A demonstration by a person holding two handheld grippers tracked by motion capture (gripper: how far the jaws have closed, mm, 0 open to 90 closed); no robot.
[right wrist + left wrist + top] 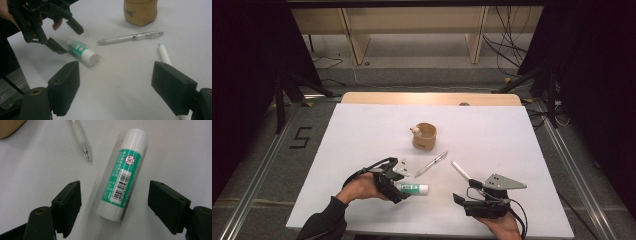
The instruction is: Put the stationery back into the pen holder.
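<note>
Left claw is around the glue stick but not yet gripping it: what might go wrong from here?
1. The glue stick lies tilted between the left claw's jaws, with a gap on each side. A round tube could roll or twist away as they close.
2. The clear pen lies close beside it on the white table; a nudged stick might knock it.
3. The right claw stands open near the white marker and could bump it.

Lab, taped floor [299, 137], cables [507, 35], tripods [279, 100]

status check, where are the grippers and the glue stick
Left gripper open astride glue stick, pads clear. Right gripper open, holding nothing. Pen close by, not blocking.
</note>
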